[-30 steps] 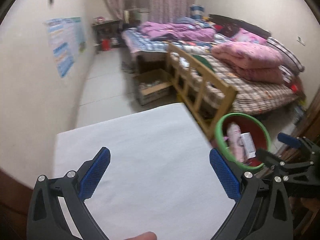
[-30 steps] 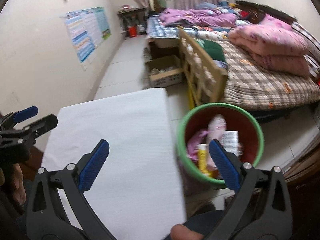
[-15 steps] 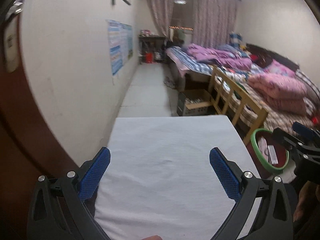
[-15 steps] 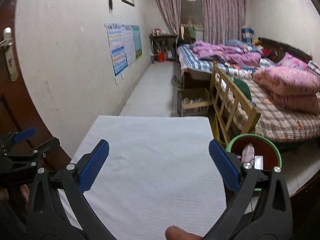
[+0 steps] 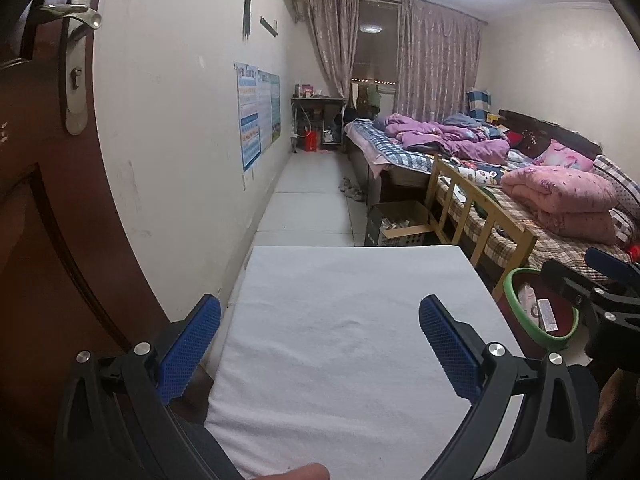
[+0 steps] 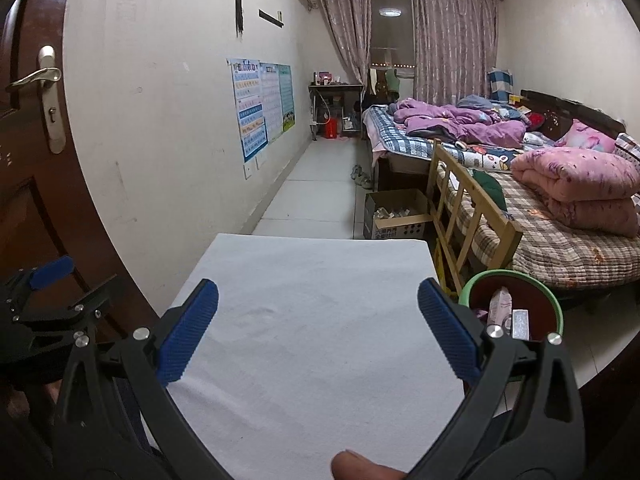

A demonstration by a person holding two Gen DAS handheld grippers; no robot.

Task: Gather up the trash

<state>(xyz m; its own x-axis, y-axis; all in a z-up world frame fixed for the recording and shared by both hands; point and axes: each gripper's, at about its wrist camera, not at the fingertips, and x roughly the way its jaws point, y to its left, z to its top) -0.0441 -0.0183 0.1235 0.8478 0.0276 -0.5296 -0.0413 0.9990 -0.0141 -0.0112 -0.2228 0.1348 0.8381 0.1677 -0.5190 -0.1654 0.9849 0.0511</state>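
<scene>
- Left hand-held gripper (image 5: 319, 342): jaws wide apart, nothing between the blue pads (image 5: 188, 350); it hangs over the near half of the desk (image 5: 360, 300).
- Right hand-held gripper (image 6: 318, 330): jaws wide apart and empty, over the desk's near right part; in the left view it shows at the frame's right edge, above the bin (image 5: 516, 280).
- Desk: white cloth-covered top, bare; its left edge runs near the wall and the door (image 5: 36, 216).
- Bin: round, green rim, dark red inside; it stands on the floor just beside the desk's right edge, near the bed rail (image 6: 468, 216).
- Trash (image 6: 502, 306): a pink carton and a small white box inside the bin, with other pieces too hidden to tell.
- Box (image 6: 396, 214): open cardboard, on the floor beyond the desk's far right corner, beside the bed (image 6: 560, 240).
</scene>
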